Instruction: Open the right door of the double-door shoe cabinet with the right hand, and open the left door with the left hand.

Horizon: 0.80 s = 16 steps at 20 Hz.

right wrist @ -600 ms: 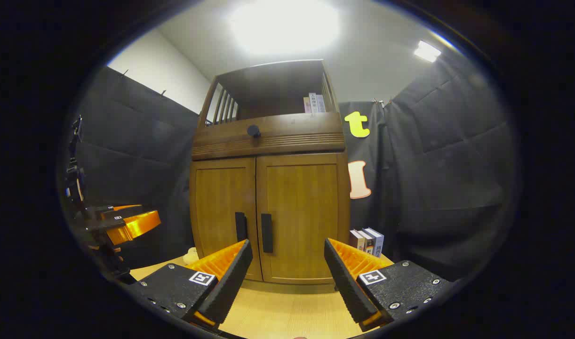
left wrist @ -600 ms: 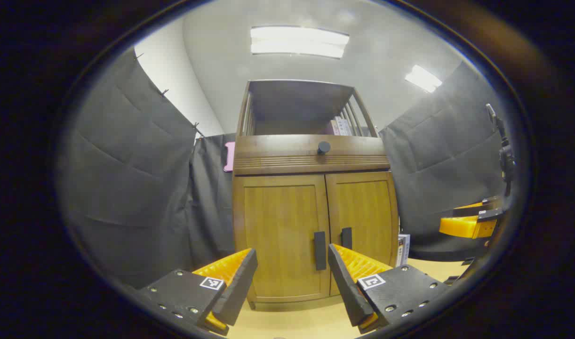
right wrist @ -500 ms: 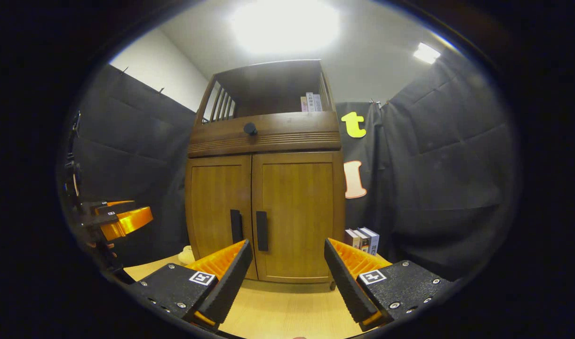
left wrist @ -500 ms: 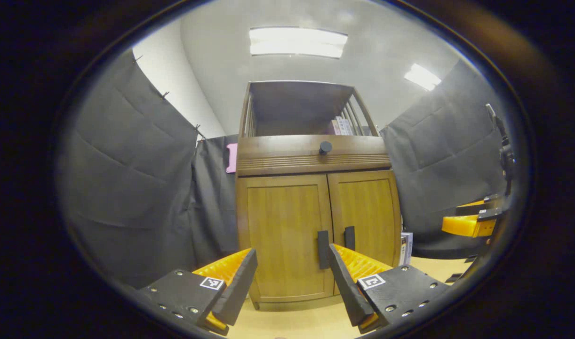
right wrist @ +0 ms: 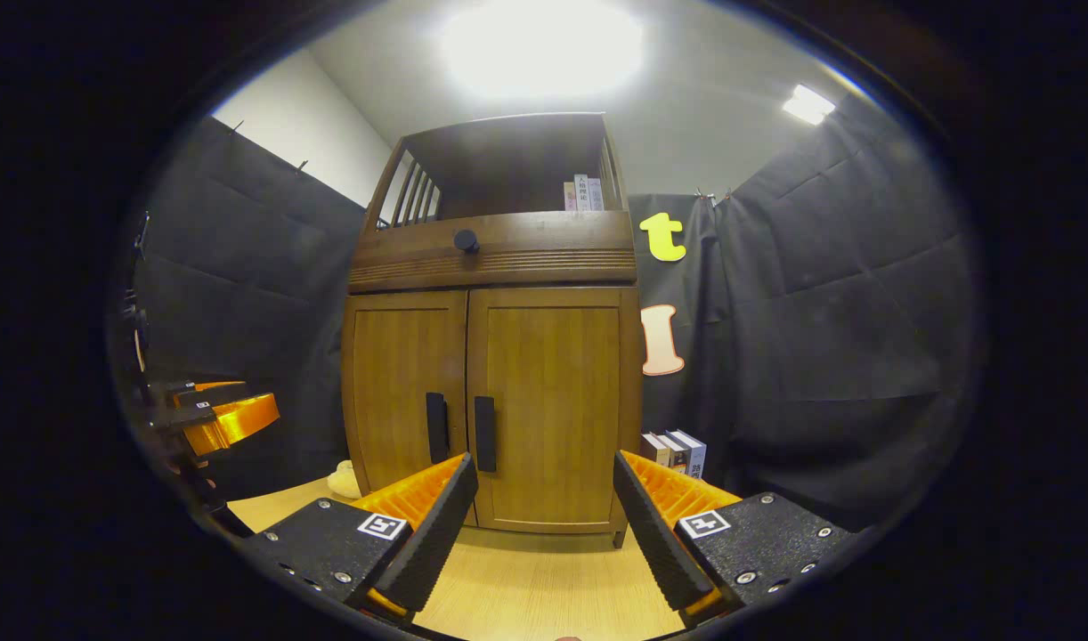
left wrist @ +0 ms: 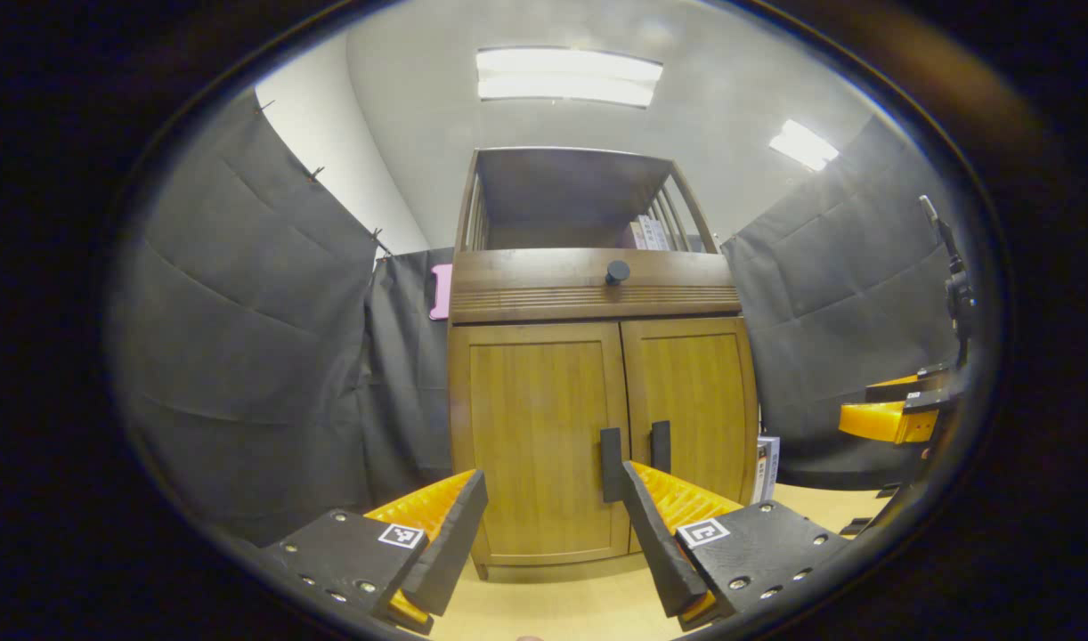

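Writing on the book spines is too small to read. The left gripper (left wrist: 553, 525) and right gripper (right wrist: 544, 512) both point level at the cabinet (right wrist: 491, 356), fingers spread and empty, short of its two shut doors and their handles (right wrist: 483, 434).

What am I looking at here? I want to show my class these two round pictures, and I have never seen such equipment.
A person holds a two-finger gripper in each hand; each carries a fisheye camera looking along its own fingers. In the left gripper view, the left gripper is open and holds nothing; the right gripper view shows the right gripper the same way. Ahead stands a wooden cabinet on a pale table, its left door and right door both closed, each with a dark handle. Books stand beside it. Each view also catches the other gripper off to the side.
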Available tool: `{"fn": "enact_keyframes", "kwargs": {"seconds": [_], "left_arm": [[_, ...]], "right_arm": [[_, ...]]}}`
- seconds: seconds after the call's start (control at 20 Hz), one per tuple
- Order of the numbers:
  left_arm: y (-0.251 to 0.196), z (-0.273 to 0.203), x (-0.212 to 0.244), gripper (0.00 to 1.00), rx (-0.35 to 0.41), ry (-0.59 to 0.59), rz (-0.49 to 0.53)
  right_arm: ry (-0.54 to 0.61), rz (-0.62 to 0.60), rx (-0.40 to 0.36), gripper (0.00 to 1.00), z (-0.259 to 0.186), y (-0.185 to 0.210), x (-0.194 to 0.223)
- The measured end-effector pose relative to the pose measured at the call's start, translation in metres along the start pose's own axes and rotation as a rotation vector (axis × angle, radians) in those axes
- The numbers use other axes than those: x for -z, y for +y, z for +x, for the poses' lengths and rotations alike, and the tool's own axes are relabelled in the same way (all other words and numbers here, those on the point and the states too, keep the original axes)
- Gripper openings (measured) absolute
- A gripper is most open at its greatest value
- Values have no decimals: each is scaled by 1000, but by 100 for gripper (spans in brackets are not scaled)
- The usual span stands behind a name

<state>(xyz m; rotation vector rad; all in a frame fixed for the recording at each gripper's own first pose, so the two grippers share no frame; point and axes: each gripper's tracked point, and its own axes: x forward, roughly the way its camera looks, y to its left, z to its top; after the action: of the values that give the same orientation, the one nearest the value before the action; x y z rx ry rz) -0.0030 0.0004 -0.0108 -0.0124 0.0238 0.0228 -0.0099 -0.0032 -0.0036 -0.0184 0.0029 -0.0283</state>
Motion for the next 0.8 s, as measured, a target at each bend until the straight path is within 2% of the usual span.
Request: {"fn": "enact_keyframes", "kwargs": {"seconds": [0.35,0.4,0.55,0.8], "left_arm": [[-3,-1,4,87,-13,28,-42],[-4,-2,6,93,-18,37,-43],[1,1,8,93,-48,45,-41],[9,13,46,93,-74,109,-57]], "right_arm": [[22,-32,10,95,5,0,7],[26,-31,16,95,6,-1,9],[36,-30,6,95,14,3,13],[17,54,-2,95,52,8,22]]}}
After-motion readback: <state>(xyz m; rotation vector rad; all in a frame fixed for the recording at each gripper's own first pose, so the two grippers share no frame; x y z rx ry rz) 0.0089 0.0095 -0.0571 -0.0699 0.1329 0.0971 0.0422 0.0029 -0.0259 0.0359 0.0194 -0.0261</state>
